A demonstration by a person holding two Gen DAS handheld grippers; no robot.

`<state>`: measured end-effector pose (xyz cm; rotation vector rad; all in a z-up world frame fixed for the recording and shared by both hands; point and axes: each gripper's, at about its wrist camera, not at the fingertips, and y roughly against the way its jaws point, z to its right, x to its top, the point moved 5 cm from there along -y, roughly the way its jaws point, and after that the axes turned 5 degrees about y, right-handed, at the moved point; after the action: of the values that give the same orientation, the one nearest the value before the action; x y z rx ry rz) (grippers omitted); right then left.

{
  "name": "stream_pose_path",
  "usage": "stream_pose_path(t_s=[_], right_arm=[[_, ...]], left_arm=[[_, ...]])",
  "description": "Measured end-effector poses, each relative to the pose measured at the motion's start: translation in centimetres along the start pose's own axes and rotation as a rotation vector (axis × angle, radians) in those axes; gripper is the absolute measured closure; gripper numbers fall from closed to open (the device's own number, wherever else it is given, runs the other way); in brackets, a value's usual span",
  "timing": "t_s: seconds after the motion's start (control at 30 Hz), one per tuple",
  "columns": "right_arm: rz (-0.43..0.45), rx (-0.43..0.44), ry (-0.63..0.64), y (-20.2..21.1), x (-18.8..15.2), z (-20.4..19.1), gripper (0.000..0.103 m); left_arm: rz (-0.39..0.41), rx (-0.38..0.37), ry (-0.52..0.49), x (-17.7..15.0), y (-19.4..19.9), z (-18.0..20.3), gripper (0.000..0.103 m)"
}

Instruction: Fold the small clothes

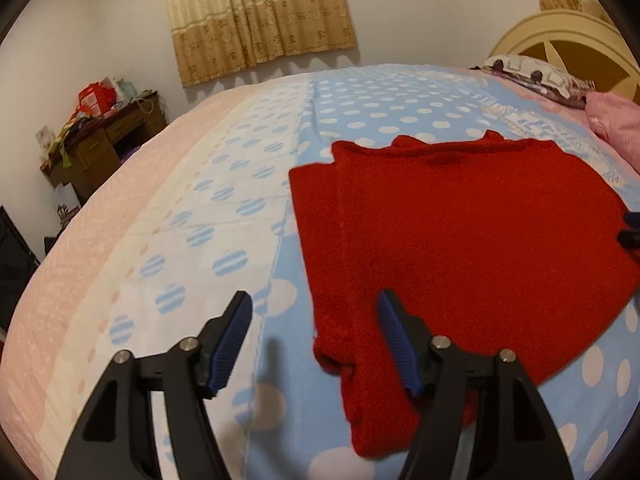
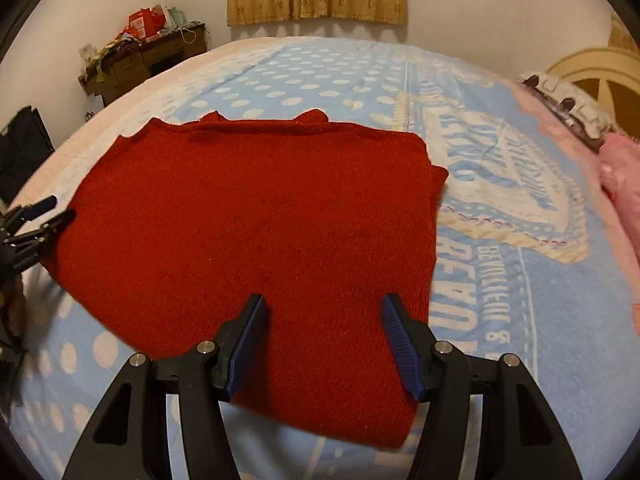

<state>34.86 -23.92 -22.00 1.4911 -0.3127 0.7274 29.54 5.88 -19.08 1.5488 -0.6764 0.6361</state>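
left gripper [image 1: 314,312]: jaws wide, nothing gripped, over the red sweater's [image 1: 460,240] left edge | right gripper [image 2: 322,316]: jaws apart, seemingly empty, above its near hem | sweater folded flat on the bed [image 2: 520,320]

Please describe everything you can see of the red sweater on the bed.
The red sweater looks like a fuzzy knit. It lies flat on the blue dotted bedspread, already folded: one sleeve is laid lengthwise along its side, the cuff near the camera. The far edge is slightly uneven. Both hand-held grippers hover open at its near edge; neither visibly grips it.
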Motion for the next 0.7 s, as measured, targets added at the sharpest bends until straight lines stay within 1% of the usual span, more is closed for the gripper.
stream_pose_path(t_s=[0.07, 0.13, 0.17, 0.27, 0.3, 0.37, 0.43, 0.53, 0.63, 0.7], right_arm=[[0.009, -0.022, 0.0, 0.5, 0.5, -0.6, 0.042], [0.029, 0.027, -0.014, 0.9, 1.7, -1.8, 0.042], [0.032, 0.047, -0.005, 0.9, 2.4, -2.8, 0.042], [0.039, 0.063, 0.084, -0.1, 4.2, -7.1, 0.042], [0.038, 0.076, 0.098, -0.4, 4.4, -8.2, 0.042], [0.03, 0.106, 0.115, -1.3, 4.8, -10.6, 0.042], [0.022, 0.117, 0.128, -2.2, 4.7, -12.5, 0.042], [0.047, 0.078, 0.136, -2.5, 4.1, -13.6, 0.042], [0.055, 0.087, 0.107, -2.5, 3.6, -13.1, 0.042], [0.058, 0.083, 0.114, -2.3, 3.3, -13.1, 0.042]], left_arm=[[0.001, -0.004, 0.01, -0.4, 0.2, 0.0, 0.032], [0.003, -0.008, 0.022, -0.7, 0.2, -0.1, 0.032], [0.006, -0.008, 0.026, -0.8, 0.2, -0.1, 0.032], [0.008, -0.008, 0.025, -0.9, 0.2, 0.0, 0.032], [0.007, -0.011, 0.028, -1.0, 0.2, 0.0, 0.032], [0.002, -0.021, 0.048, -1.3, 0.2, -0.2, 0.028], [-0.006, -0.039, 0.07, -1.6, 0.2, -0.5, 0.027], [-0.012, -0.064, 0.096, -1.8, 0.2, -0.9, 0.025], [-0.013, -0.077, 0.11, -2.0, 0.2, -1.1, 0.024], [-0.013, -0.079, 0.115, -2.0, 0.2, -1.1, 0.024]])
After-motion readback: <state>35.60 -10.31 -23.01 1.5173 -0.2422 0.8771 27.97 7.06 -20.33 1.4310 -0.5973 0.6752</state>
